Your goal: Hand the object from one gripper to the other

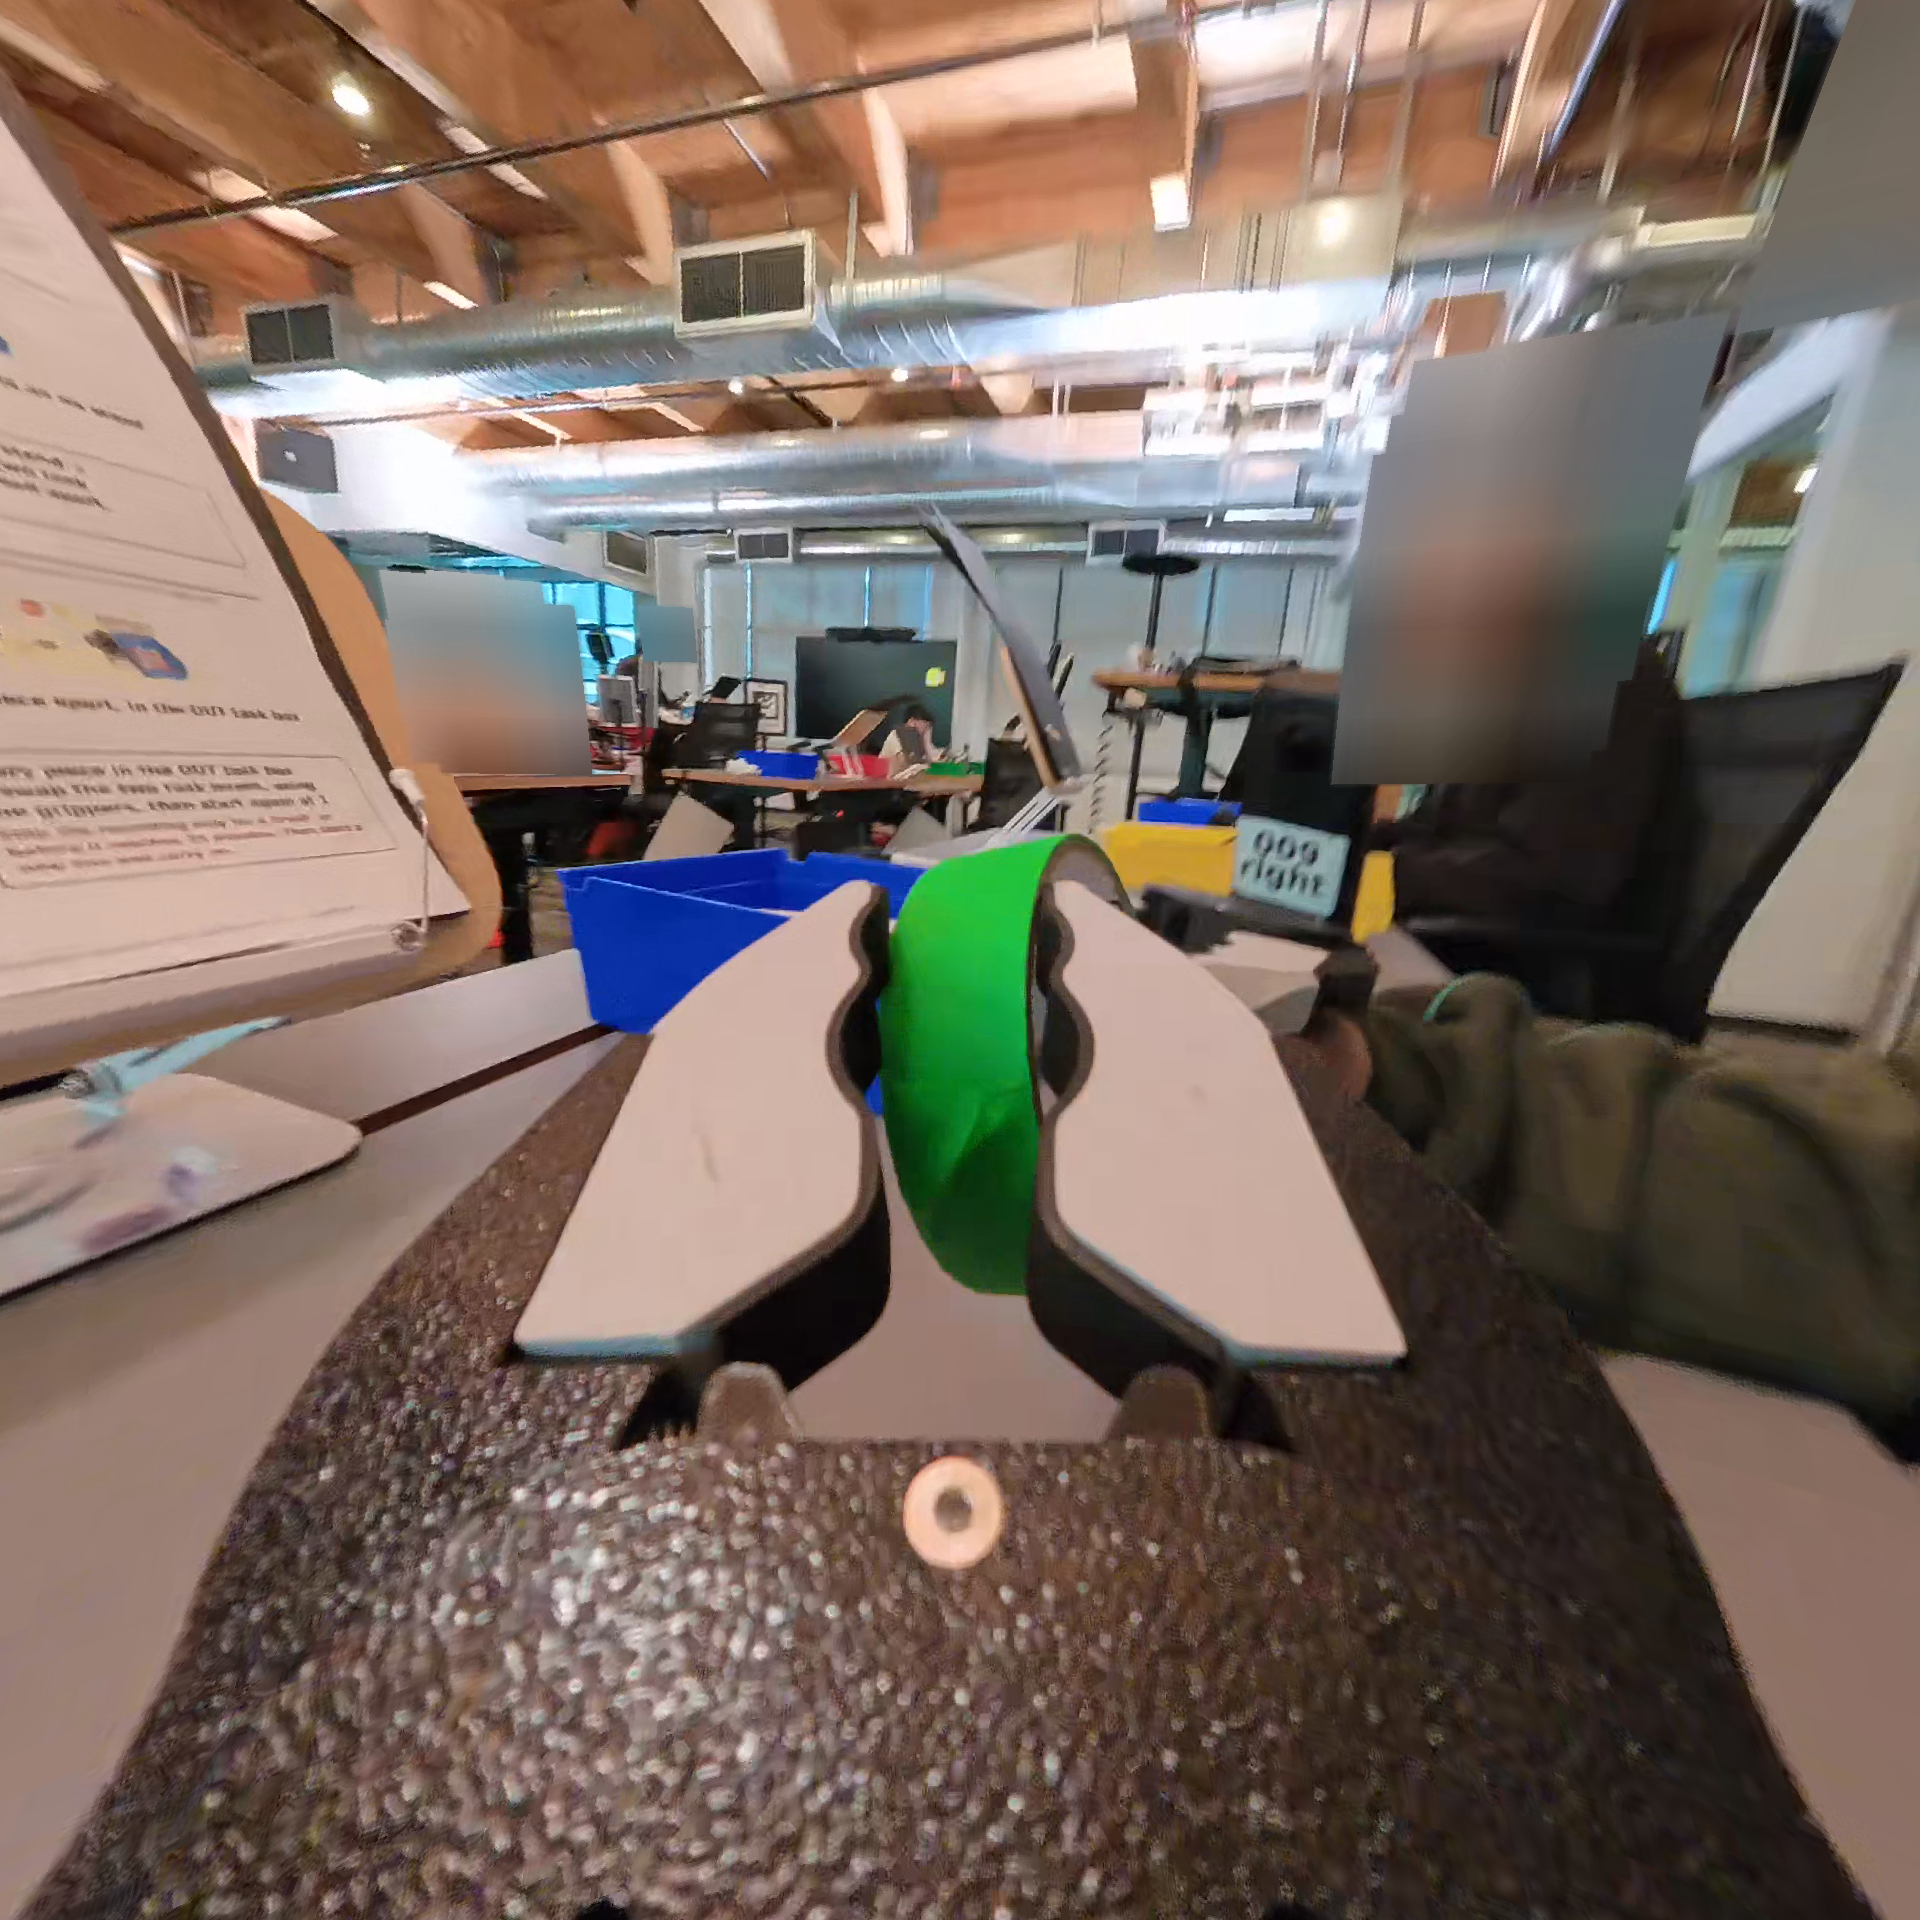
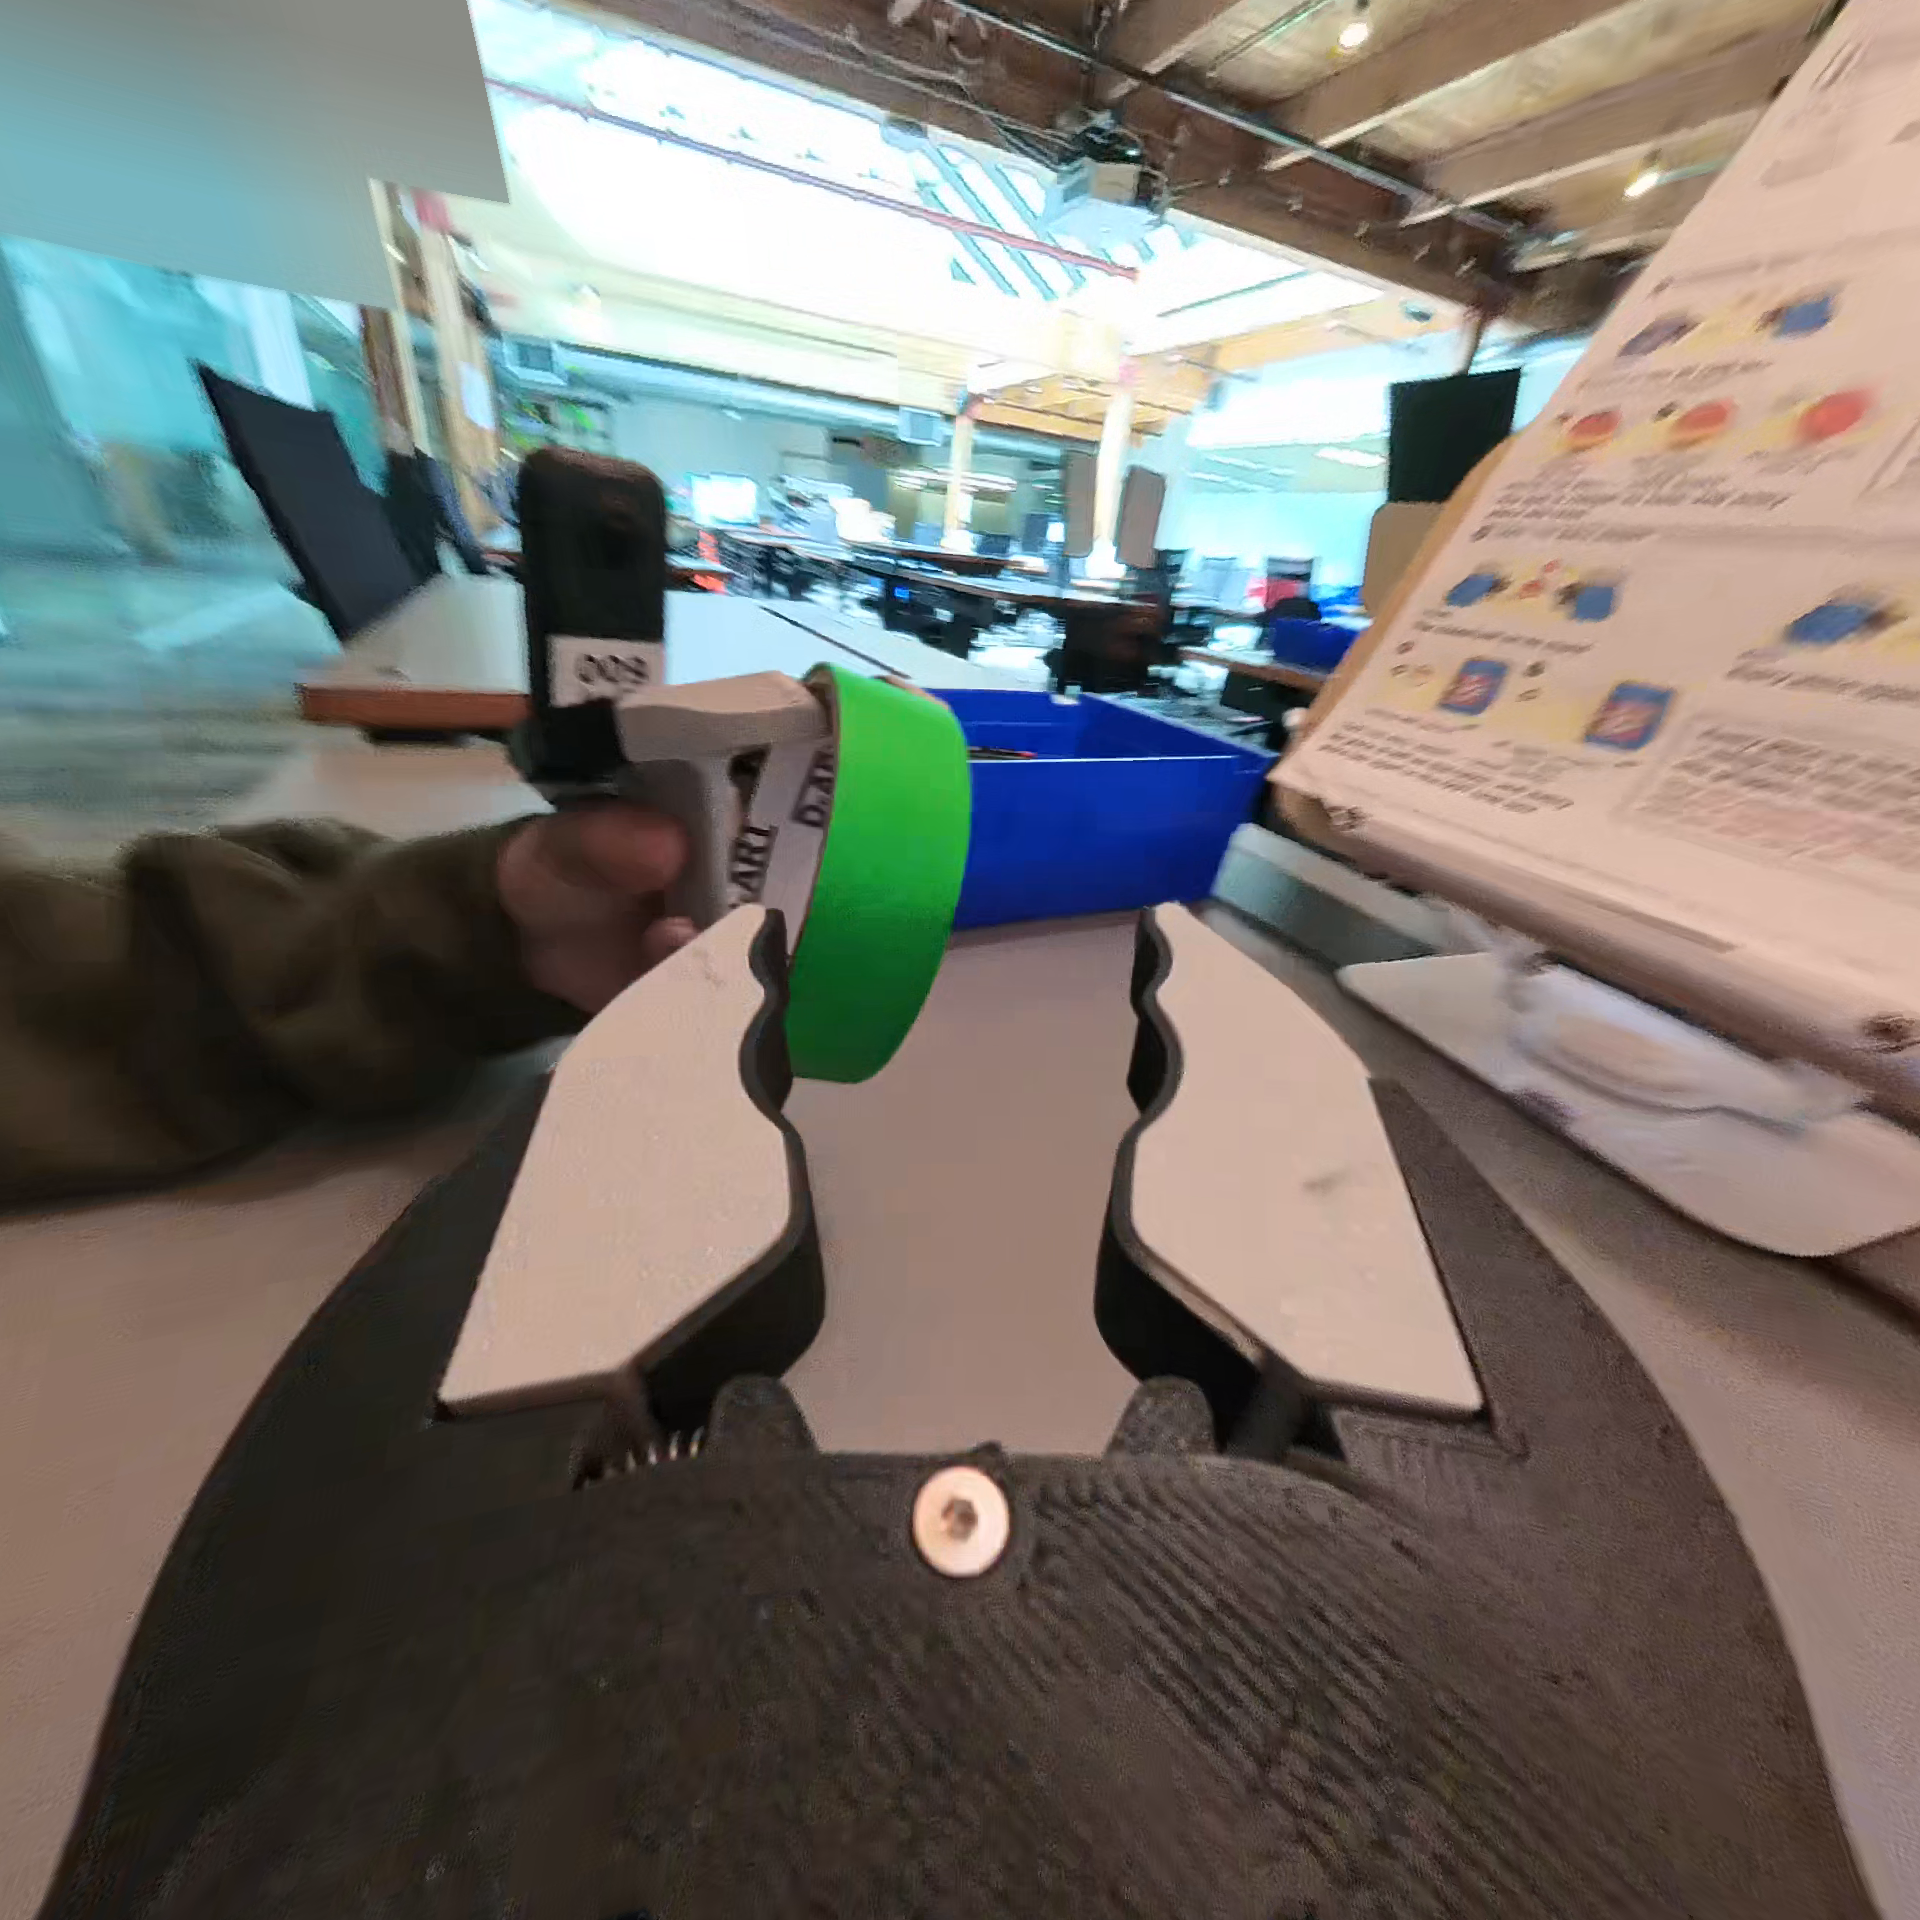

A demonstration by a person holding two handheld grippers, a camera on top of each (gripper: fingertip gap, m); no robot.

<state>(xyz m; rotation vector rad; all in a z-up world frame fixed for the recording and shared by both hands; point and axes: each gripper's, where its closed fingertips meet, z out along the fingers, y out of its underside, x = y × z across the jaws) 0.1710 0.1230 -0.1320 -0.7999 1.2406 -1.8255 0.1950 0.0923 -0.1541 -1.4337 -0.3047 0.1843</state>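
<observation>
A roll of green tape (image 1: 961, 1049) stands on edge between the fingers of my left gripper (image 1: 961, 925), which is shut on it and holds it above the table. In the right wrist view the same roll (image 2: 883, 883) hangs from the left gripper (image 2: 790, 769), held by a hand in an olive sleeve. My right gripper (image 2: 951, 945) is open and empty. Its left fingertip (image 2: 743, 956) sits just in front of the roll's lower edge. In the left wrist view the right gripper's black body (image 1: 1288, 862) shows behind and to the right of the roll.
A blue bin (image 1: 686, 935) stands on the table behind the grippers; it also shows in the right wrist view (image 2: 1101, 821). A tilted instruction board (image 1: 156, 675) on a white base (image 1: 156, 1164) stands at the left, and at the right in the right wrist view (image 2: 1662, 623). A yellow bin (image 1: 1164, 852) sits behind. The tips of one gripper are about 6 cm away from the tips of the other.
</observation>
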